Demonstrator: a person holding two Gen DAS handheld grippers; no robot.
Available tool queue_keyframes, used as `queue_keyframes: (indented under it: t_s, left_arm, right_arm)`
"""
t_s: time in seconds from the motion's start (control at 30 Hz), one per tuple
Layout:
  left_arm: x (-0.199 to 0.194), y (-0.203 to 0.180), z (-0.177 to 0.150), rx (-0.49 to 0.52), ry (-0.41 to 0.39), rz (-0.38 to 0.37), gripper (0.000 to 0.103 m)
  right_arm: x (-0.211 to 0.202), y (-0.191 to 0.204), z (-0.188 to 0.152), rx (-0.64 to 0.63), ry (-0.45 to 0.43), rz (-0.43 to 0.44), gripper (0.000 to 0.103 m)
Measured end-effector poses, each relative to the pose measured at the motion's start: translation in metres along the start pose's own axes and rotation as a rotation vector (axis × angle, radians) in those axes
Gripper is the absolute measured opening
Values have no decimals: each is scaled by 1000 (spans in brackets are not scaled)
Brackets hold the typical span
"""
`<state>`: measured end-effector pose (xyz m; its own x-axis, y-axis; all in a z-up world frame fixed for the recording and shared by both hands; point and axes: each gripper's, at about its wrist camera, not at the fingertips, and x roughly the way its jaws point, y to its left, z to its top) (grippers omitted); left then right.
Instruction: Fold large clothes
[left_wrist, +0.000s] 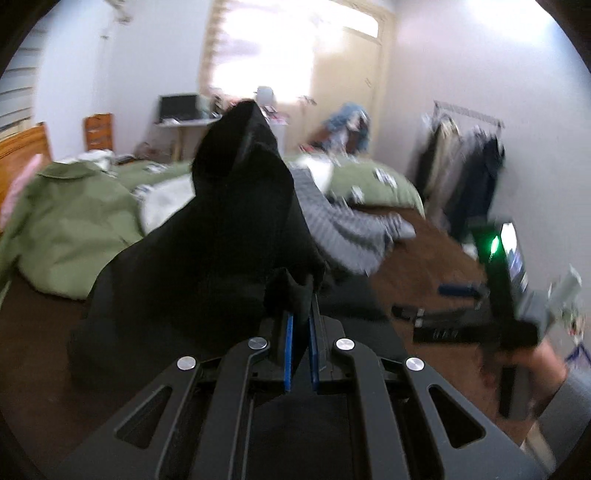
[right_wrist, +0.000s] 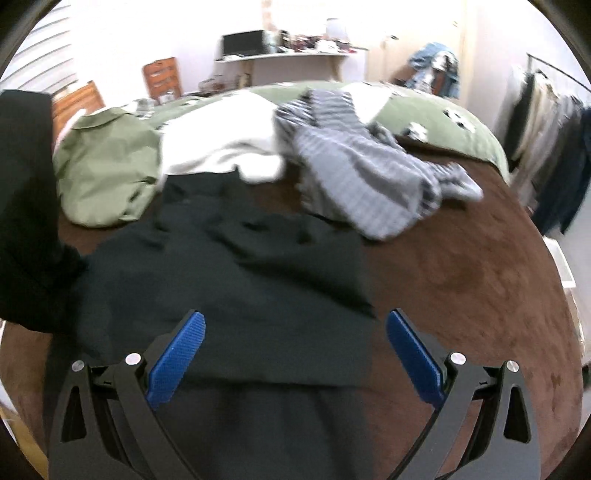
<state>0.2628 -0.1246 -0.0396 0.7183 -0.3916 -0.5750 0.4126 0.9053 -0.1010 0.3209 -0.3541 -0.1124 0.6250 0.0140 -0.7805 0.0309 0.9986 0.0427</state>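
on the brown velvety bedspread (right_wrist: 461, 280) we see our large black cloth garment (right_wrist: 229, 266) spread flat; our left gripper (left_wrist: 300, 314) pinches a raised fold of it, while our right gripper (right_wrist: 295, 332) hovers with jaws wide apart above its near edge.

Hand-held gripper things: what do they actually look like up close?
Each hand-held gripper is a black frame of slotted, angular link arms joined by round silver pins. The left one and the right one both end in ribbed blue finger pads. The person's right hand shows a grey sleeve. No cables visible.
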Motion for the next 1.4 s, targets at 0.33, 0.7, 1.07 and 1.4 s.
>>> queue_keyframes:
  t_s: [0.33,0.7,1.07,1.4]
  left_arm:
    - [102,-48,-88,84,275,-53,10]
    - [144,-59,-149,103,404,-55,32]
    - [66,-45,-115,184,221,-8,97]
    - [46,56,-94,90,227,91,97]
  right_arm:
    - [45,-58,-45,106,81,-25,97]
    - [78,-75,-67,138,131,-20,97]
    - [36,-52,-54,139,89,5,97]
    - [6,46,-28,119,60,195,97]
